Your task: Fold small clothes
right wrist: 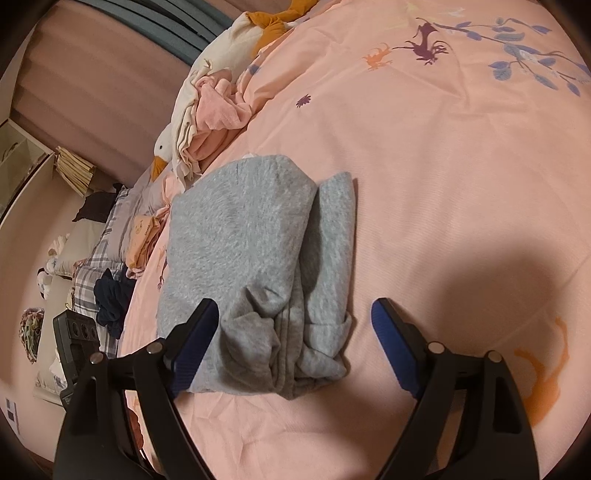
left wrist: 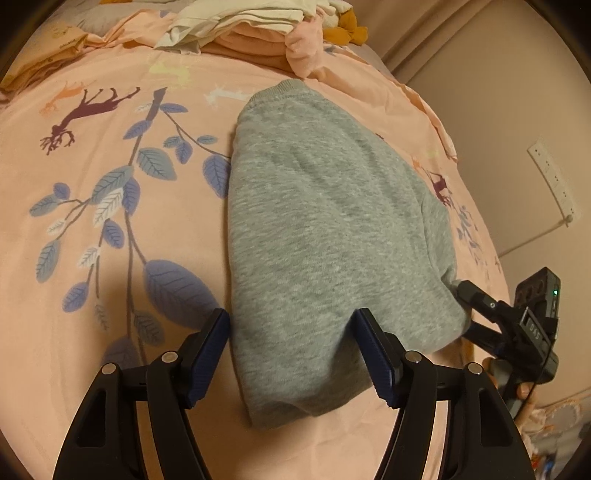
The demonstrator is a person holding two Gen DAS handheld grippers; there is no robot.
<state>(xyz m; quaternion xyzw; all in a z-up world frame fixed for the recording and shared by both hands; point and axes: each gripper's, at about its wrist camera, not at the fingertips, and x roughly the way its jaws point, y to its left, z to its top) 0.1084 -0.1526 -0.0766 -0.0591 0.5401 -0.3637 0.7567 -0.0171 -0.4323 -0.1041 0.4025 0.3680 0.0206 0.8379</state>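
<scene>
From the left wrist, the grey garment (left wrist: 325, 229) lies folded into a long, smooth bundle on the pink bedspread (left wrist: 110, 258), its ribbed hem at the far end; the left gripper (left wrist: 291, 354) has its jaws spread wide over the near edge. From the right wrist, the garment (right wrist: 251, 251) shows bunched, layered folds at its near end, and the right gripper (right wrist: 295, 339) stands with jaws wide apart, gripping nothing.

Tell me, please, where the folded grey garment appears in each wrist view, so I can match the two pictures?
Left wrist: the grey garment fills the centre, reaching down between the open left gripper fingers.
Right wrist: it lies centre-left, its bunched end by the open right gripper.
Shared landmark: the pink and cream clothes pile beyond it.
</scene>
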